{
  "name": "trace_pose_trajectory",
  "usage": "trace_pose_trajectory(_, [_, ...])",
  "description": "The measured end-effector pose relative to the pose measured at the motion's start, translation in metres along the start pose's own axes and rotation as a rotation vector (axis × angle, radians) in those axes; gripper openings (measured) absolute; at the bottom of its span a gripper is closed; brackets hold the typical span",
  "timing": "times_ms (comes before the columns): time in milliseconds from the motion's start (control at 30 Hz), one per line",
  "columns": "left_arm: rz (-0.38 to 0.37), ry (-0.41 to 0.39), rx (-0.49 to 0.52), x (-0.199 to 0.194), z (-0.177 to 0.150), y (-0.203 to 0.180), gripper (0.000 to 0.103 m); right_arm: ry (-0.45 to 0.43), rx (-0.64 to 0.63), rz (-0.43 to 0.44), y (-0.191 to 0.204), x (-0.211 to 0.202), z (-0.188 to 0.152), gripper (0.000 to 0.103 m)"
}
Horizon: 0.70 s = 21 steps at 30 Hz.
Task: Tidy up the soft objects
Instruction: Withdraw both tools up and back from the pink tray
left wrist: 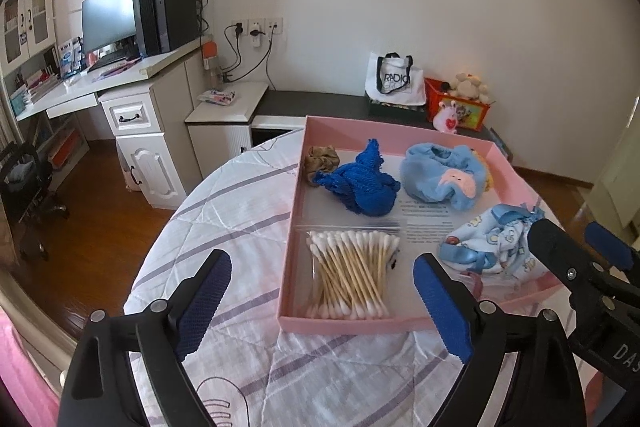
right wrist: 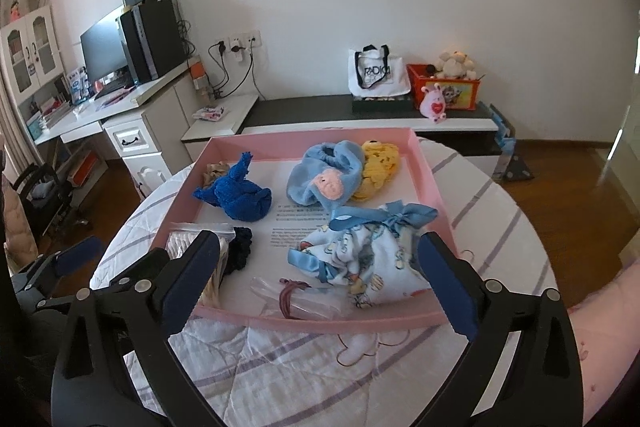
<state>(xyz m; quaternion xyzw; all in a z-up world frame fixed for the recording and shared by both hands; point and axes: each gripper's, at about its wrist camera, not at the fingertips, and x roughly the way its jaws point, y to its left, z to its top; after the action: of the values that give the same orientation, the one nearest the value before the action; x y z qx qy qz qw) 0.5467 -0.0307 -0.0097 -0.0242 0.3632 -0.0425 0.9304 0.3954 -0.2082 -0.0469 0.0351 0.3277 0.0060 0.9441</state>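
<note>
A pink tray [left wrist: 294, 227] [right wrist: 316, 141] sits on a round quilted table. It holds a dark blue knit cloth [left wrist: 362, 185] [right wrist: 236, 197], a light blue plush hat [left wrist: 440, 173] [right wrist: 324, 173], a yellow knit item [right wrist: 378, 167], a printed baby cloth with blue ribbon [left wrist: 494, 243] [right wrist: 368, 251], a bag of cotton swabs [left wrist: 352, 275], a brown scrunchie [left wrist: 320, 159], a dark scrunchie [right wrist: 240, 247] and hair ties in a clear bag [right wrist: 294, 295]. My left gripper [left wrist: 322, 305] is open over the tray's near left corner. My right gripper [right wrist: 320, 285] is open at the tray's near edge.
The quilted table cover [left wrist: 224, 211] hangs to a wooden floor. A white desk with monitor and computer [left wrist: 160, 15] stands at the left. A low bench along the wall carries a tote bag [left wrist: 396, 81] and a red toy box [left wrist: 460, 103].
</note>
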Motion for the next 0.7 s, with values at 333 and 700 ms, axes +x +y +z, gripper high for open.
trace_pose_trajectory(333, [0.007,-0.054,0.010,-0.037,-0.012,-0.012,0.099,-0.060,0.002,-0.051,-0.016,-0.034,-0.007,0.103])
trace_pose_trajectory(700, [0.012,-0.136,0.026,-0.090,-0.034,-0.030,0.103,-0.122,-0.028,-0.095,-0.025,-0.080,-0.021,0.103])
